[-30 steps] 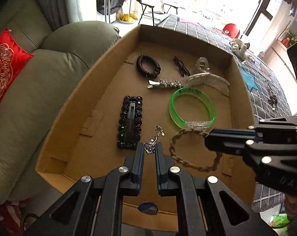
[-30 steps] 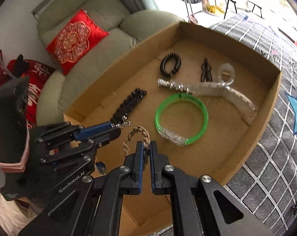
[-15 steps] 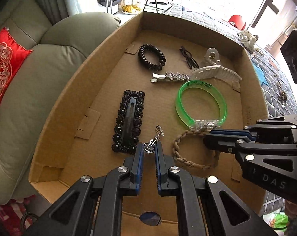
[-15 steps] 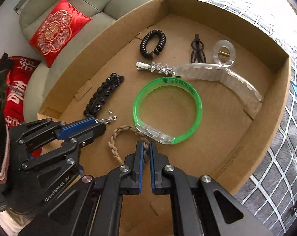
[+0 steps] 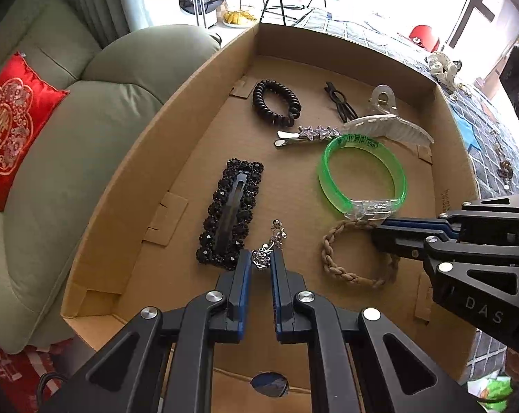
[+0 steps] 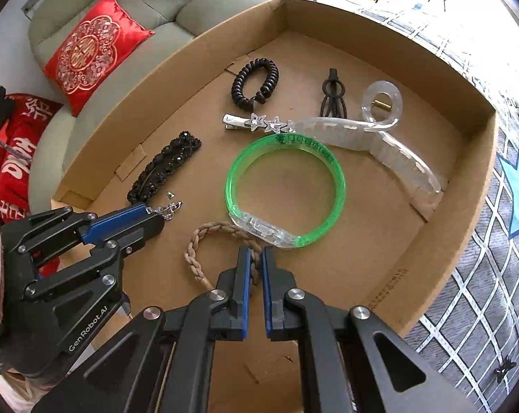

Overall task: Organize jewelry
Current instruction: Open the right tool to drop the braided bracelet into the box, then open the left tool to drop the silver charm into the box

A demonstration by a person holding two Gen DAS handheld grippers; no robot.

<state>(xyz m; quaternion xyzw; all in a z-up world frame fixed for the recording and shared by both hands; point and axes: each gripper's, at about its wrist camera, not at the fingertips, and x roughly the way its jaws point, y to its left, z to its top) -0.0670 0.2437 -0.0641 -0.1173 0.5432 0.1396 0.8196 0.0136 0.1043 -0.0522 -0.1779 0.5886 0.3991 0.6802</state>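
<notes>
A shallow cardboard box [image 5: 156,158] [image 6: 466,186] holds the jewelry. My left gripper [image 5: 261,258] [image 6: 156,216] is shut on a small silver chain charm [image 5: 269,244] [image 6: 166,208] just above the box floor, beside a black beaded hair clip [image 5: 230,216] [image 6: 163,168]. My right gripper [image 6: 254,258] [image 5: 380,237] is shut on a tan braided bracelet [image 6: 204,244] [image 5: 349,272], which lies against a green plastic bangle [image 5: 362,175] [image 6: 287,186].
Farther back in the box lie a black coil hair tie [image 5: 275,103] [image 6: 256,82], a silver star clip [image 5: 307,134] [image 6: 256,122], a clear claw clip [image 5: 387,124] [image 6: 380,137] and a small black clip [image 6: 333,98]. A green sofa [image 5: 70,137] with a red cushion [image 6: 91,51] stands left; a checked cloth [image 6: 493,309] lies right.
Both grippers have come lower and closer to the box floor with their pieces still held. The braided bracelet now rests next to the green bangle.
</notes>
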